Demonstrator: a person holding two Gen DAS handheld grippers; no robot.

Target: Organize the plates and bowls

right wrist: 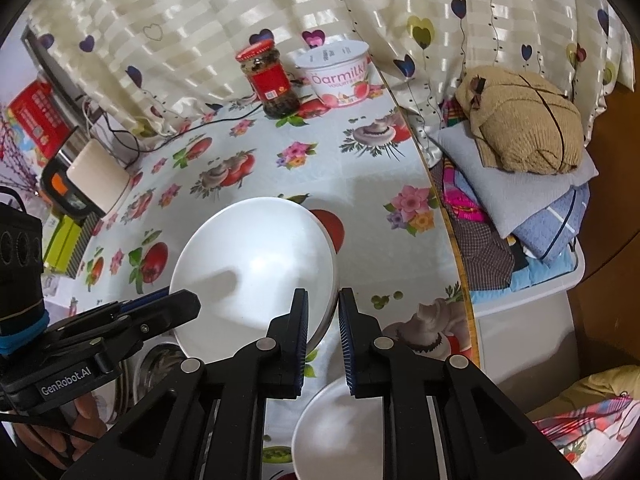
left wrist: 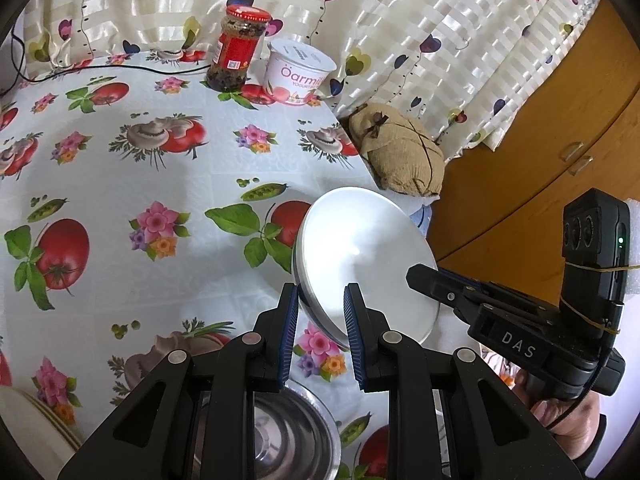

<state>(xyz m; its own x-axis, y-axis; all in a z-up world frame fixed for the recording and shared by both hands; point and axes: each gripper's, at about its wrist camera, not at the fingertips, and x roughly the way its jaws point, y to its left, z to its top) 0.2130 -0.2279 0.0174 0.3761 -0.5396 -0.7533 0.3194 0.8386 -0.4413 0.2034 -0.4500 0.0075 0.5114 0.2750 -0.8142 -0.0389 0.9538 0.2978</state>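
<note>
A white bowl [left wrist: 364, 268] is held tilted above the flowered tablecloth by both grippers. My left gripper [left wrist: 321, 304] is shut on its left rim, and my right gripper [right wrist: 323, 312] is shut on its right rim; the bowl's inside fills the middle of the right wrist view [right wrist: 256, 276]. A steel bowl [left wrist: 296, 432] lies on the table under the left gripper and shows at the lower left of the right wrist view [right wrist: 160, 364]. A second white bowl [right wrist: 340, 428] sits under the right gripper. A cream plate's edge [left wrist: 36, 424] is at the lower left.
A red-lidded jar [left wrist: 236, 50] and a yogurt tub [left wrist: 298, 72] stand at the table's far edge by the curtain. A tan pouch [right wrist: 524, 120] lies on folded cloths right of the table. A black cable [right wrist: 168, 132] and boxes [right wrist: 36, 120] are at the far left.
</note>
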